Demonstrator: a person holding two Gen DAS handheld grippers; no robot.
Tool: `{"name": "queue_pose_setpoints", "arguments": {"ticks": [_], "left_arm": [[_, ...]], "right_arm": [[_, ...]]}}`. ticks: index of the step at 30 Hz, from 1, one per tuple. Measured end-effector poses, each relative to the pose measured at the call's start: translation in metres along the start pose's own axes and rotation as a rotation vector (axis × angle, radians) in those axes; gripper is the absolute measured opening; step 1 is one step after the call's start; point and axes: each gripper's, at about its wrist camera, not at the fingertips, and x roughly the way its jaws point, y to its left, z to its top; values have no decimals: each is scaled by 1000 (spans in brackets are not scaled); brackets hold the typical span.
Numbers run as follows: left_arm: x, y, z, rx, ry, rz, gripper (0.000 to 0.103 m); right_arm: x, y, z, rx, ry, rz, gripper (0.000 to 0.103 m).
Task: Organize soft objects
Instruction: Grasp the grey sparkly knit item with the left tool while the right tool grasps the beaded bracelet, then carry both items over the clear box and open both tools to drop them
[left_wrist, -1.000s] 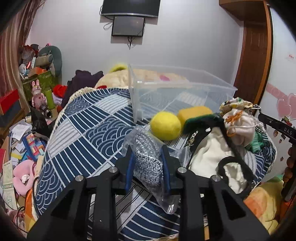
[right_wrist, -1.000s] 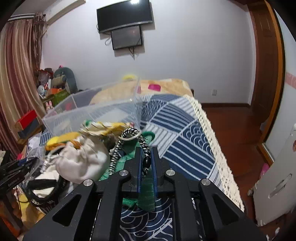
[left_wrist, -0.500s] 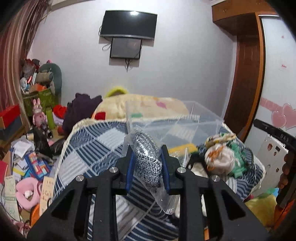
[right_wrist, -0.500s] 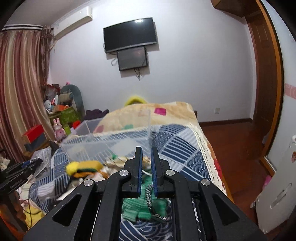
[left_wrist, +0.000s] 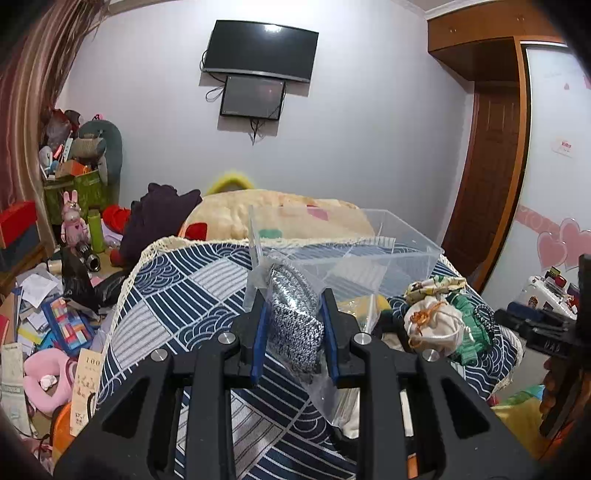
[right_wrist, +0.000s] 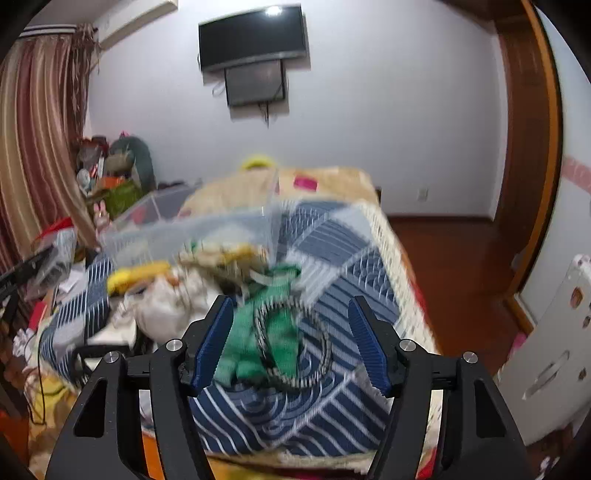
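Note:
My left gripper (left_wrist: 293, 325) is shut on a clear plastic bag holding a grey knitted item (left_wrist: 293, 317), lifted above the bed. A clear plastic bin (left_wrist: 384, 251) stands on the blue patterned bedspread (left_wrist: 177, 288) just beyond it. My right gripper (right_wrist: 291, 332) is open and empty above a black-and-white braided rope ring (right_wrist: 291, 343) lying on a green cloth (right_wrist: 275, 332). A cream drawstring pouch (left_wrist: 432, 325) and a yellow item (right_wrist: 136, 277) lie among the pile; the pouch also shows in the right wrist view (right_wrist: 166, 314).
A beige blanket (left_wrist: 266, 214) lies behind the bin. The floor at left holds a cluttered heap of toys and papers (left_wrist: 44, 325). A wall-mounted TV (left_wrist: 260, 50) hangs ahead. A wooden door (left_wrist: 484, 184) and a white appliance (right_wrist: 546, 354) stand on the right.
My right gripper has opened and let go of the braided rope ring, which now lies on the green cloth. My left gripper has risen with the bagged knitted item.

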Motion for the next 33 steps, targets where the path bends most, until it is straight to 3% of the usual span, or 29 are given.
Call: {"name": "queue_pose_setpoints", "arguments": {"ticks": [10,17,21,22,33], "left_arm": [[3,-3,-5,10,17,-4,26],[0,-6,-5,20,9,-6,26],[-3,-6,-1,21,-5,-8,26],[-3,-6,-1,22,-7,-8,26],[3,-13,18,37,-31,-36,26]], "right_arm": [[18,-6,-15,13,74,25,62],[25,-5,-16,12,90,38,27],[16,-2,-14,-15,65,10,20],[13,-1,-13,-21,55,9,10],[-4,17,16,-69,-53,38,8]]}}
